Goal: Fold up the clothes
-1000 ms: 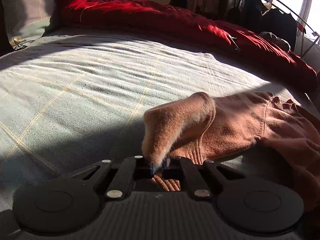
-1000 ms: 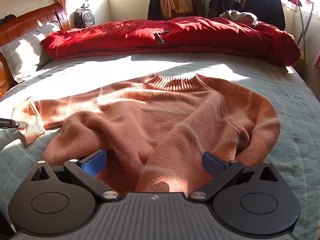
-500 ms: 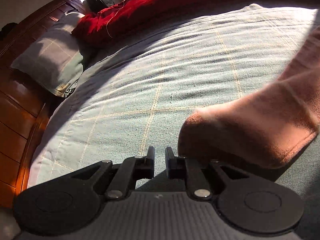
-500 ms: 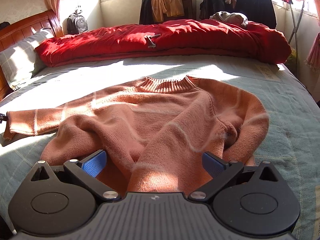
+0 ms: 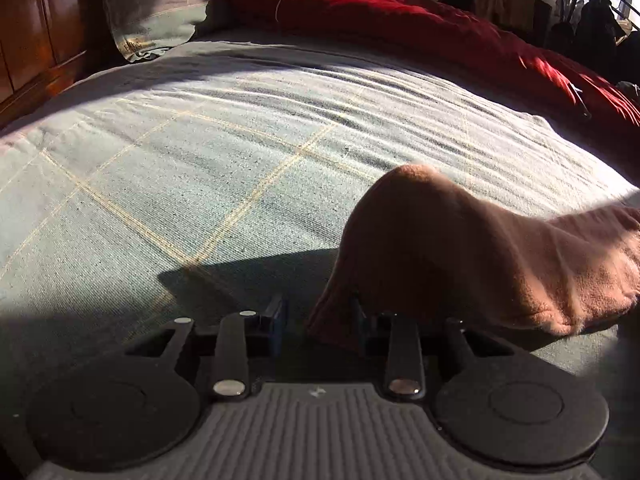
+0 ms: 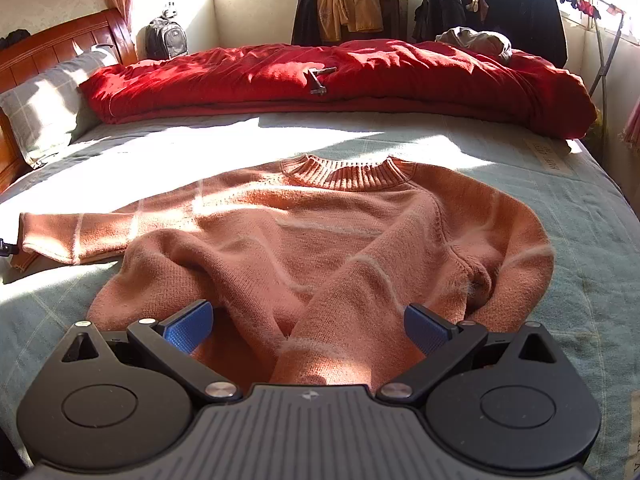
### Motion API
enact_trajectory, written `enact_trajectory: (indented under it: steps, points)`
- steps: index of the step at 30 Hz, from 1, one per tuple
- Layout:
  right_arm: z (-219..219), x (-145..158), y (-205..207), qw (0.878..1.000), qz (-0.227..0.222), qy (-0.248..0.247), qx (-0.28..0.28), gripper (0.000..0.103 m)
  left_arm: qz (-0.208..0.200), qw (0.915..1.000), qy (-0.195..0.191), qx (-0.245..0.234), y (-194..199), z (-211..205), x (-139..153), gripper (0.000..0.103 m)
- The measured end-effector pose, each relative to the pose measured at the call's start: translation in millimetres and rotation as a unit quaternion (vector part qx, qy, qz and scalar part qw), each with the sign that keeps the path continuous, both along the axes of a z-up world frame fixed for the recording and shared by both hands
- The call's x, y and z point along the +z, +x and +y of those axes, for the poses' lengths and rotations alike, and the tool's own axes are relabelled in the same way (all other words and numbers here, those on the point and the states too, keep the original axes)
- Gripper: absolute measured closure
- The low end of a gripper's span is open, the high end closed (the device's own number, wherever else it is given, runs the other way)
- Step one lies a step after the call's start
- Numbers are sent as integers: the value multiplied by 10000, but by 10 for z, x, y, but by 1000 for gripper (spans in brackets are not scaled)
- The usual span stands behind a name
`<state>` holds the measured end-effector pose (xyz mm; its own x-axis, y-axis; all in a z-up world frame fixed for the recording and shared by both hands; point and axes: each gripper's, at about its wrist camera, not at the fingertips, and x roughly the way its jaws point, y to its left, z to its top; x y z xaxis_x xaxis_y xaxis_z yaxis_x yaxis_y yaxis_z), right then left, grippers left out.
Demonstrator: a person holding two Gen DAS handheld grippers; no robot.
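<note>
Sweater [image 6: 320, 240] lies flat and face-up on the bed sheet [image 5: 200, 160], collar toward the red duvet [image 6: 340, 76]. Its right sleeve is crossed over the body and runs down between the right gripper's jaws.

Change: left gripper [image 5: 318, 320] was clamped on the left sleeve cuff [image 5: 340, 316] a second ago. Its jaws have just been opening and now stand partly apart. The cuff end sits in the gap against the right-hand finger, not pinched, so it is released. In the right wrist view the left sleeve [image 6: 80, 232] now lies stretched out straight to the side on the sheet; a second ago it was bunched and angled near the body.

Right gripper [image 6: 308, 326] is wide open and holding nothing, though the crossed sleeve lies between its pads.

Read: spread-out step for the left sleeve looks done. The garment is laid out, no folds set yet. The crossed right sleeve likely needs straightening next.
</note>
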<state>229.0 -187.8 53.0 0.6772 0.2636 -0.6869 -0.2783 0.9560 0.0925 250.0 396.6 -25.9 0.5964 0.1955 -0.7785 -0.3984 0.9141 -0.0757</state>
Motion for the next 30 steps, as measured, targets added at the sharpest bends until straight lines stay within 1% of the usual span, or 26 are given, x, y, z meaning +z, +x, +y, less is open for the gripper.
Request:
enact_trajectory:
  steps: [2,5,6,7,8,9,10,11,12,14,16,19,20,21,22,23,24,26,27,28,30]
  points:
    - [18,-16,13,10000,37,-3,25,0,-159,9995,-185,219,-11,13,-51,68]
    - [39,-26,16,10000,61,-9,68,0,-275,9989,-298,240,26,-51,-62,68]
    - [41,-24,10,10000,54,-5,78,0,-284,9988,-324,214,31,-88,-65,71]
    - [38,-20,5,10000,42,4,79,0,-292,9988,-350,189,36,-125,-68,71]
    - [29,-16,1,10000,31,22,68,0,-301,9987,-377,164,41,-162,-71,76]
    - [18,-15,-3,10000,23,47,46,0,-307,9985,-432,159,28,-181,-65,89]
    - [6,-14,-7,10000,15,72,25,0,-358,9978,-542,161,2,-185,-48,91]
    - [-3,-16,-8,10000,15,85,4,0,-405,9977,-499,210,-24,-185,-7,91]
    - [-10,-20,-7,10000,25,84,-18,0,-432,9981,-353,242,-46,-186,51,91]
    - [-23,-29,-4,9999,43,81,-61,0,-518,9978,136,384,-104,-160,235,92]
    - [-31,-28,-5,9999,38,79,-73,0,-612,9956,443,554,-179,-84,439,92]
    - [-37,-15,-7,10000,-15,68,-71,0,-726,9927,597,759,-261,66,673,90]
    - [-43,-13,-4,9999,-30,73,-83,0,-725,9924,560,823,-270,100,719,84]
    - [-46,-15,0,9999,-34,82,-94,0,-709,9924,549,848,-269,114,743,83]
    - [-49,-19,5,9999,-23,94,-102,0,-683,9917,645,879,-251,101,769,83]
    - [-50,-24,7,9999,-15,98,-108,0,-657,9909,744,906,-233,87,794,86]
    - [-51,-30,7,9999,-8,90,-110,0,-633,9902,898,867,-197,39,812,87]
    - [-53,-34,-6,9999,-5,80,-115,0,-640,9906,1019,649,-78,-70,851,87]
    - [-53,-34,-15,9999,-5,77,-117,0,-684,9918,965,476,-8,-129,868,86]
    - [-55,-32,-25,9999,-10,76,-120,0,-741,9933,865,170,89,-219,874,85]
    - [-60,-18,-50,9999,-37,85,-131,0,-824,9931,694,-459,308,-430,866,76]
